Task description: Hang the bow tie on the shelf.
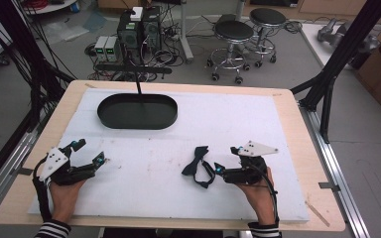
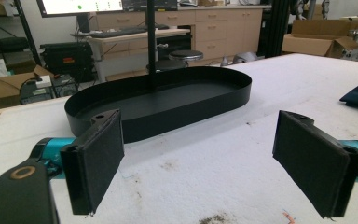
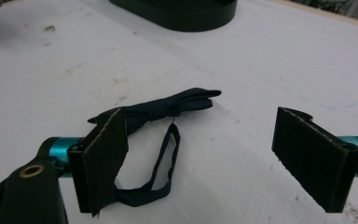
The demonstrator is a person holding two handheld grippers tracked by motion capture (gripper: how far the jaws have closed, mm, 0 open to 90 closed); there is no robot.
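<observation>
Table: pale wooden tabletop (image 1: 287, 106) bearing a white foam sheet (image 1: 228, 124) with faint stains
Tray: black oval shallow metal tray (image 1: 137, 111) on the far left part of the sheet, a thin black post rising at its far rim; taken here as the landmark
Left gripper: black two-jaw gripper with teal fittings (image 1: 90, 152), near-left of the tray, held in the person's left hand (image 1: 64, 194); jaws spread wide, nothing between them, pointing toward the tray
Right gripper: matching black gripper (image 1: 226, 158), near-right of the tray, in the right hand (image 1: 257, 196); jaws released wide, gripping nothing
Bow tie: dark navy fabric bow tie with looped strap (image 1: 198, 166), near-right of the tray, just beside the right gripper's jaws; touching or not, cannot tell
</observation>
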